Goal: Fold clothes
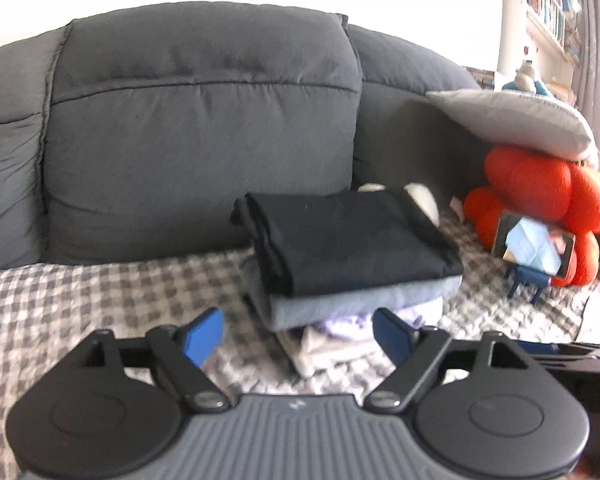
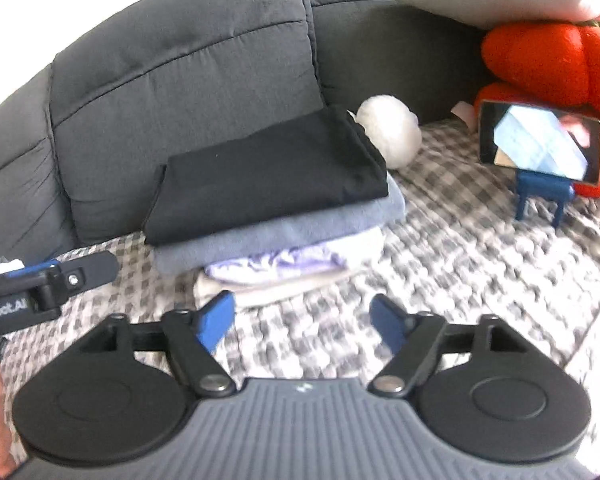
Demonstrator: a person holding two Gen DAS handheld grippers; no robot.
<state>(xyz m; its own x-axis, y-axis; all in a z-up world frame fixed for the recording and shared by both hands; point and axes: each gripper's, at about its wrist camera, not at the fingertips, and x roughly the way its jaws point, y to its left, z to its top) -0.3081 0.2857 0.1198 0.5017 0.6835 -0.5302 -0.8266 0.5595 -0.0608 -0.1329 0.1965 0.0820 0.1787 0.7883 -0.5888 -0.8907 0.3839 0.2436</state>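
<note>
Clothes (image 1: 352, 248) sit in a folded stack on the checked cover (image 1: 100, 292), against the sofa back (image 1: 204, 132), black piece on top of grey, pale ones beneath; I judge the backrest is there to keep the stack square. My left gripper (image 1: 298, 334) is spread wide, empty, just short of the stack's near edge. My right gripper (image 2: 302, 322) is likewise released, holding nothing. At the cover's right end, a phone (image 2: 540, 142) leans on a red cushion (image 2: 548, 52).

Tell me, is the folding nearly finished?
Looks close. Done: a folded black garment tops a neat stack on a grey one. In hand: nothing; the left gripper and right gripper are both open and empty. Left: no unfolded clothes are visible.
</note>
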